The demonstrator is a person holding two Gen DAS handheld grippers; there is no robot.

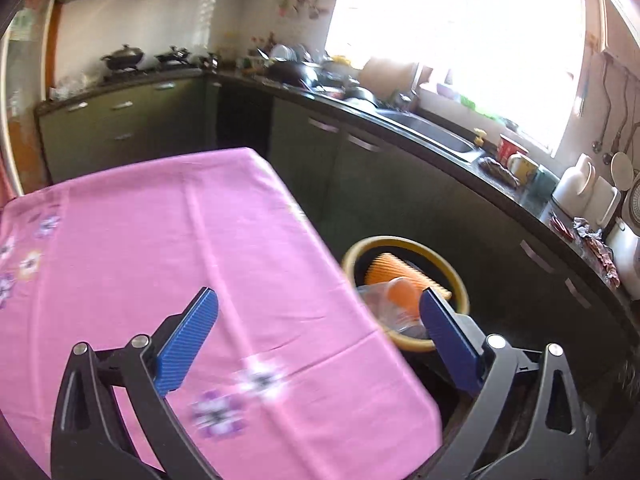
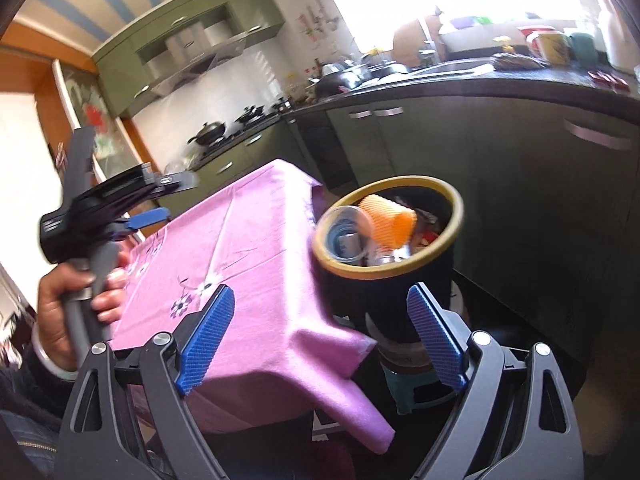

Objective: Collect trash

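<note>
A: Where's the trash?

B: In the yellow-rimmed black waste bin off the pink-clothed table's corner: a ribbed orange cup, probably a clear cup.

A: Grippers?

B: Left gripper and right gripper gape wide, empty, likely finished dropping.

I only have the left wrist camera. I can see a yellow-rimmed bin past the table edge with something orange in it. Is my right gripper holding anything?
Observer: No. The right gripper is open and empty, aimed at the bin.
Operator: What is the bin standing on? My view cuts that off.
Observer: It sits on a small green stool beside the table.
Operator: Besides the orange piece, what is in there?
Observer: A clear plastic cup lies on its side against the orange foam sleeve; the items below are too blurred to name.
</note>
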